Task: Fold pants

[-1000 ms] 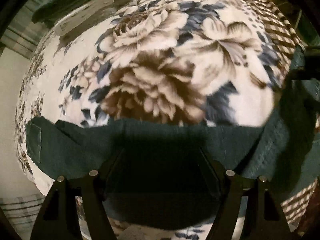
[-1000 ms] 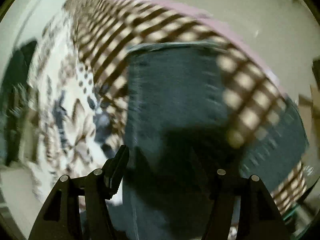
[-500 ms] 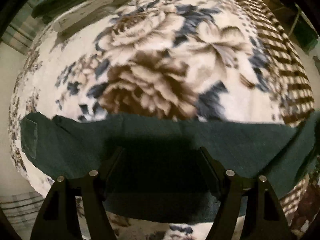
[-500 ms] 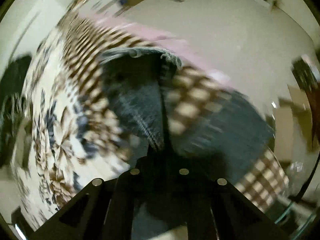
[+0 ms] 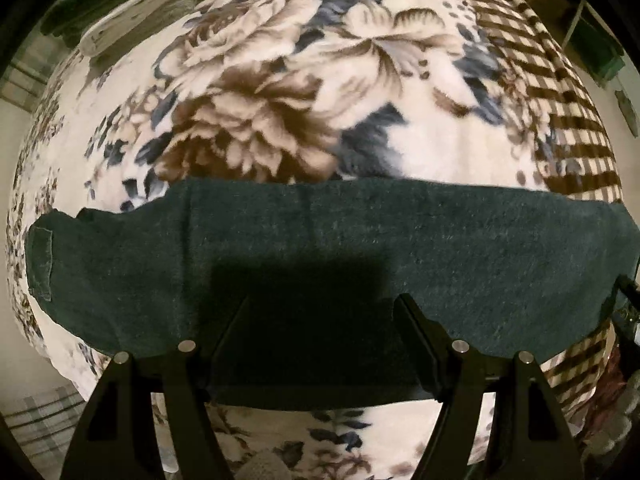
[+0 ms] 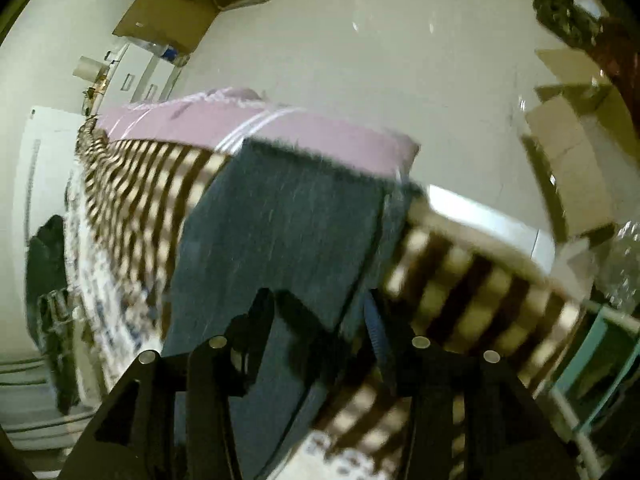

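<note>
Item: pants point(image 5: 320, 248), dark denim, laid in a long band across a floral blanket point(image 5: 280, 92) on a bed; a patch pocket shows at the band's left end, and the right end runs toward the blanket's checked border point(image 5: 560, 120). Left gripper point(image 5: 322, 308): fingers spread wide over the near edge of the band, nothing between them; whether they touch the cloth cannot be told. Right gripper point(image 6: 320, 304): view blurred; fingers part-way apart over the leg end of the pants point(image 6: 280, 232), which lies on the checked border point(image 6: 460, 276); no hold is evident. Step, as judged: between folds, the garment flattened lengthwise and both tools free. Next move, as judged: pinch one end through all layers with both tools and carry it over the other, edges kept in line; the thick denim may slip from a shallow pinch. Surface: plush blanket, soft, over a pink sheet point(image 6: 240, 120). Room: pale floor point(image 6: 400, 60), cardboard box point(image 6: 168, 20) beyond the bed, folded clothes point(image 5: 120, 12) at the blanket's far corner.
</note>
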